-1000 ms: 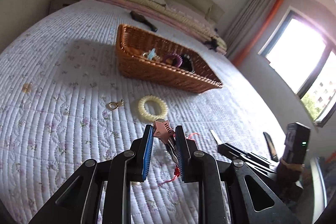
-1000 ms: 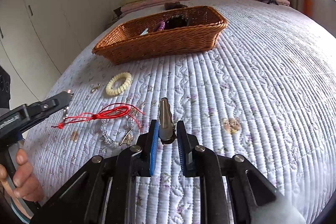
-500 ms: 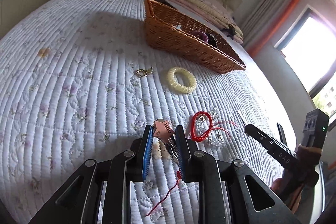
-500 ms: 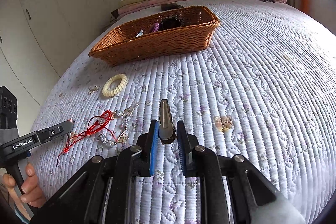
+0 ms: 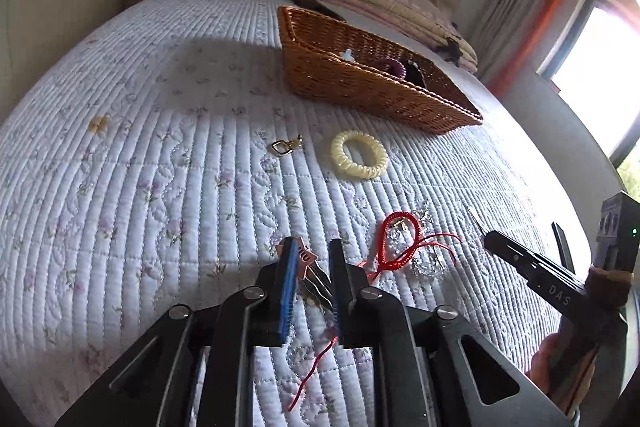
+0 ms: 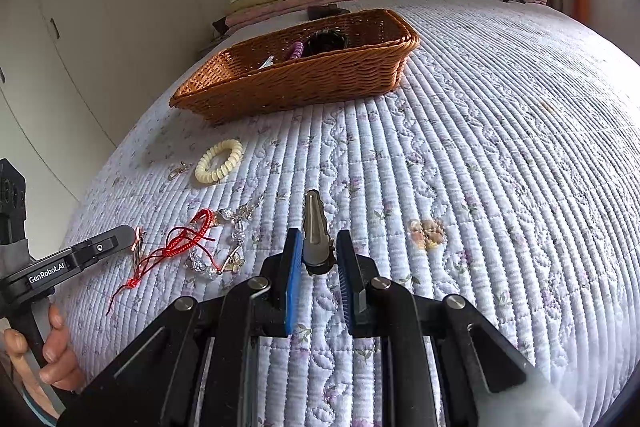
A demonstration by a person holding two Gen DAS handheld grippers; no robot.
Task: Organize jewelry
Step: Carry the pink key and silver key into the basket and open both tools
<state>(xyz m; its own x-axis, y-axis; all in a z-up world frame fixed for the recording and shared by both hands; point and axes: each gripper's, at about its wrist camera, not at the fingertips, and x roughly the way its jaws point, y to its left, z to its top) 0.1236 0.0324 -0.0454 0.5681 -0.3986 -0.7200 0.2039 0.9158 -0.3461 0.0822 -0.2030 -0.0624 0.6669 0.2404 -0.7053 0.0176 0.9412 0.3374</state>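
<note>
My left gripper (image 5: 311, 259) hovers low over the quilt and its jaws are opening. A pink star hair clip (image 5: 301, 258) leans on the left pad, with a gap to the right pad. A red cord bracelet (image 5: 400, 239) lies just right of it on a crystal bracelet (image 5: 424, 259), its tail running under the fingers. My right gripper (image 6: 317, 251) is shut on a grey metal hair clip (image 6: 315, 223) that points forward. In the right wrist view the left gripper (image 6: 128, 237) sits at the left, beside the red cord bracelet (image 6: 192, 233).
A wicker basket (image 6: 304, 83) with a purple hair tie and dark items stands further up the bed. Between it and the grippers lie a cream coil hair tie (image 5: 359, 159) and a small gold clasp (image 5: 285, 147). Pillows line the headboard; a hand (image 6: 52, 347) holds the left handle.
The left gripper's jaws have widened around the star clip. The red cord, stretched out a second ago, now lies bunched on the quilt. The right gripper and its clip have not moved.
</note>
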